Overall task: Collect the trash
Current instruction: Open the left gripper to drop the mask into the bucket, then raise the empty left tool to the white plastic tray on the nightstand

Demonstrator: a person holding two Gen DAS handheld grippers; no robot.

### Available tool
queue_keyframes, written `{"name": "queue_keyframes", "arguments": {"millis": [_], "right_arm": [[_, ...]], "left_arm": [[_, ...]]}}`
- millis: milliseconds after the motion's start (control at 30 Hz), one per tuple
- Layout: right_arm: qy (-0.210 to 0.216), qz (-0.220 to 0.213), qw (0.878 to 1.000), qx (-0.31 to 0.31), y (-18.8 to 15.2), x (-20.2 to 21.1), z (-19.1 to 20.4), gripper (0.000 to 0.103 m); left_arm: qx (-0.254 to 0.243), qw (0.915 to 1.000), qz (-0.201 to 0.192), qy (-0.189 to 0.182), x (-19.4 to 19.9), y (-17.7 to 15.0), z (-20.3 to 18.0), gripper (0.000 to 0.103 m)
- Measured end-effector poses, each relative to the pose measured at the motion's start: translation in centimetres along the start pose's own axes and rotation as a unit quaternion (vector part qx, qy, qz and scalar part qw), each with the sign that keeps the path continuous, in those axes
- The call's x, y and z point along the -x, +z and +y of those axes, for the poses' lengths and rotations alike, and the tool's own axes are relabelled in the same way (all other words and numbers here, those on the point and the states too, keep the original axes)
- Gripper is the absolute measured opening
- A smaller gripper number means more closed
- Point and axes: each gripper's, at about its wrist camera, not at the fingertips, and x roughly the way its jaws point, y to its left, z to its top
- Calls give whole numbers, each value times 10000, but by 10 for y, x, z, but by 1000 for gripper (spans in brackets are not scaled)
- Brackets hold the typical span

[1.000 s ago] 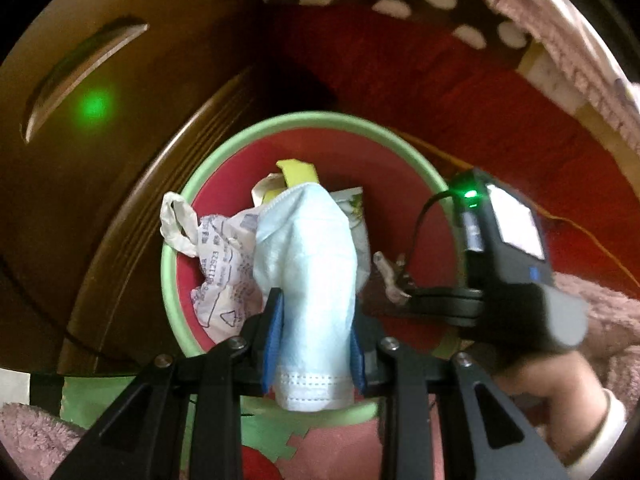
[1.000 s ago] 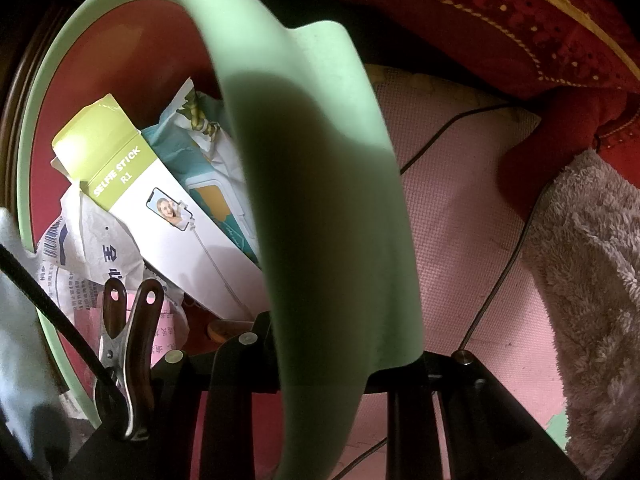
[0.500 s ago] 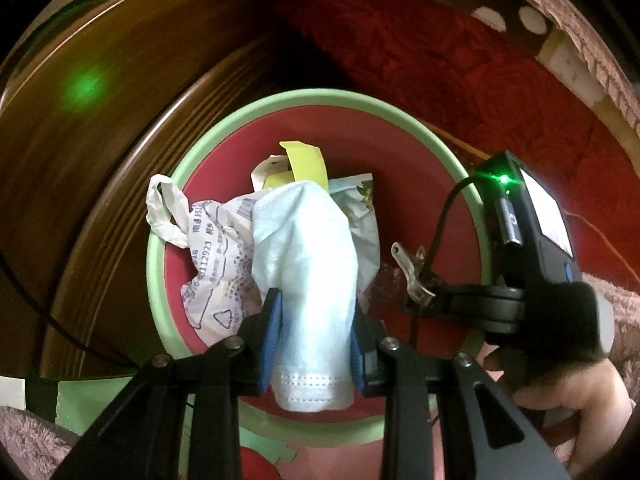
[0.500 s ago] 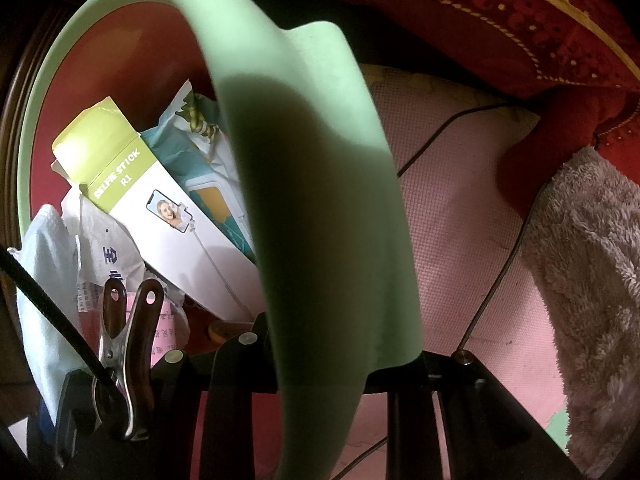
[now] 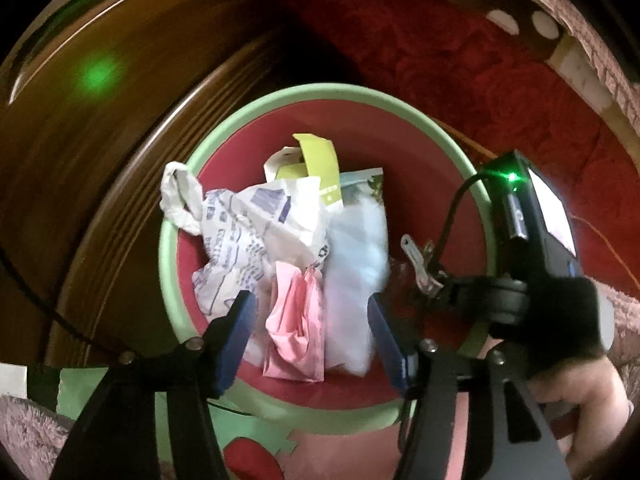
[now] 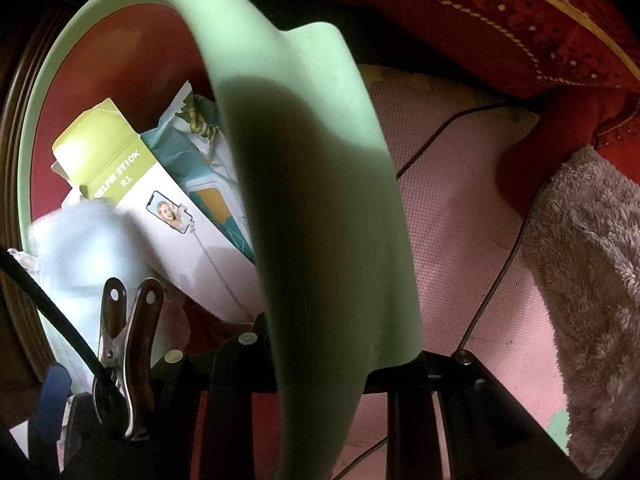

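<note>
The left gripper (image 5: 310, 332) had just spread its fingers, letting the blurred, apparently falling face mask (image 5: 356, 264) into the bin (image 5: 256, 108). The right gripper (image 6: 320, 360) pinched the bin's rim; a slip might tip it.

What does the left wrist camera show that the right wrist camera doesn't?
Only the left wrist view shows the printed plastic bag and pink bag, with the left gripper open above them. Only the right wrist view shows the selfie-stick box's lettering, a cable and the right gripper clamped on the rim. Both show the green bin and blue face mask.
</note>
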Motion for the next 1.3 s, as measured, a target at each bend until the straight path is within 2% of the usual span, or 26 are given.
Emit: {"name": "queue_keyframes", "arguments": {"millis": [133,233,367,500,633,867,1300], "right_arm": [[1,-1,10000,-2,0,0,1,25],[-4,1,10000,-11,1,0,0,25],[-3,9,10000,-11,2,1,1,25],[-2,8,10000,-11,3,1,0,25],[-4,9,10000,-12,3,1,1,25],[-5,13,10000,-13,3,1,1,25],[-5,10,10000,-11,3,1,2,25]], "left_arm": [[103,9997,-73,-225,7,0,6,62],[130,9994,-236,-203,16,2,11,68],[211,9989,-371,-215,25,6,18,69],[227,9983,-377,-375,33,8,21,69],[149,9976,-555,-393,55,5,21,69],[171,9931,-1159,-15,100,1,17,69],[0,9826,-1854,-89,192,-3,8,69]]}}
